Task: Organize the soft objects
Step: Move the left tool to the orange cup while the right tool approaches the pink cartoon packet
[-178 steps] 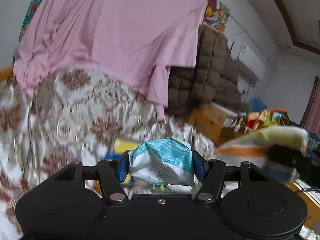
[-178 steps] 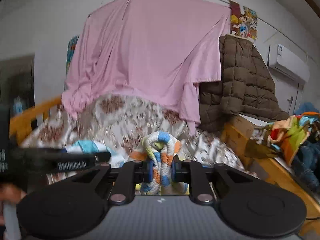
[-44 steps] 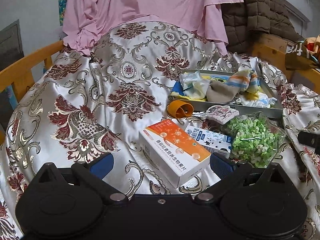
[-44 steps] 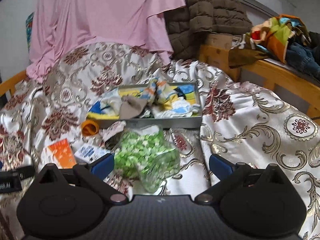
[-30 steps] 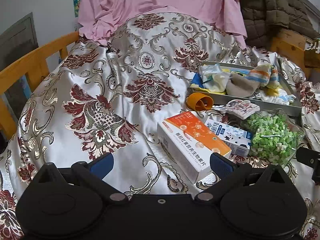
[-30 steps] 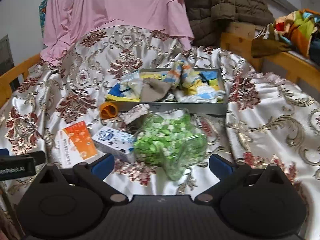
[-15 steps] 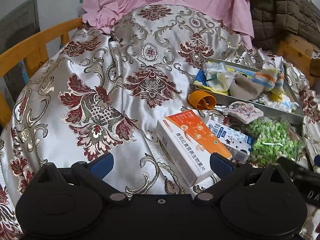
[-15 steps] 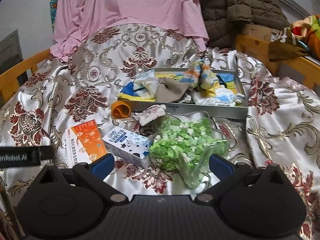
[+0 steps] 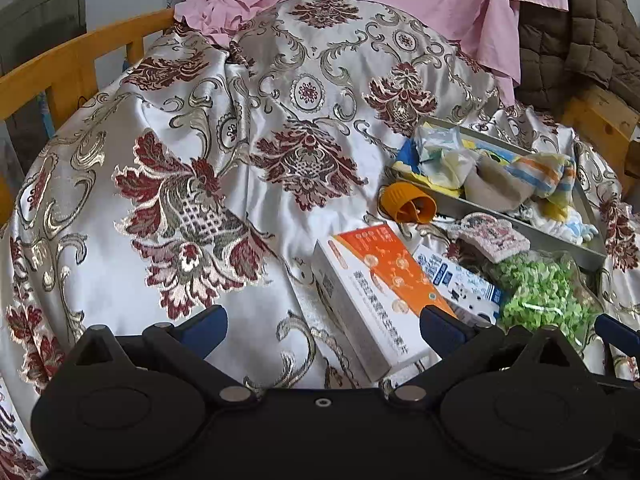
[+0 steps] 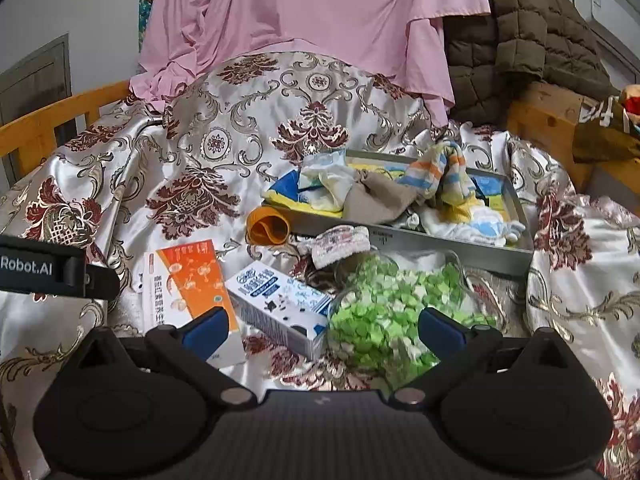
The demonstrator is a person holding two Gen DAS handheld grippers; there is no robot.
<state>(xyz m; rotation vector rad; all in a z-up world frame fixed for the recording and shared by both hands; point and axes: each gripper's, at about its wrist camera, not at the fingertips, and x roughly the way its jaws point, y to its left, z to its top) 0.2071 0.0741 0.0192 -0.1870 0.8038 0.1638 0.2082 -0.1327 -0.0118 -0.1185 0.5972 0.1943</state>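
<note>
Pad [image 10: 339, 245], the one soft thing outside the tray [image 10: 440, 245], lies touching its front wall beside the cup [image 10: 267, 225]; looks light, limp, probably knitted, so pinch mid-body; left gripper [image 9: 322, 326] and right gripper [image 10: 324, 330] both spread wide, empty.

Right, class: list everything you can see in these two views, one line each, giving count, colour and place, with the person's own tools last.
tray: one, grey metal, on the bedspread, right of centre
cloths: several, striped, beige, white and yellow, piled in the tray
cup: one, orange, on its side at the tray's left corner
pad: one, pink-white patterned, in front of the tray
bag: one, clear with green pieces, in front of the tray
carton: one, blue-white, left of the bag
box: one, orange-white, left of the carton
bedspread: one, silver and maroon, under everything
sheet: one, pink, hung behind
quilt: one, brown, back right
left gripper: open, empty
right gripper: open, empty
</note>
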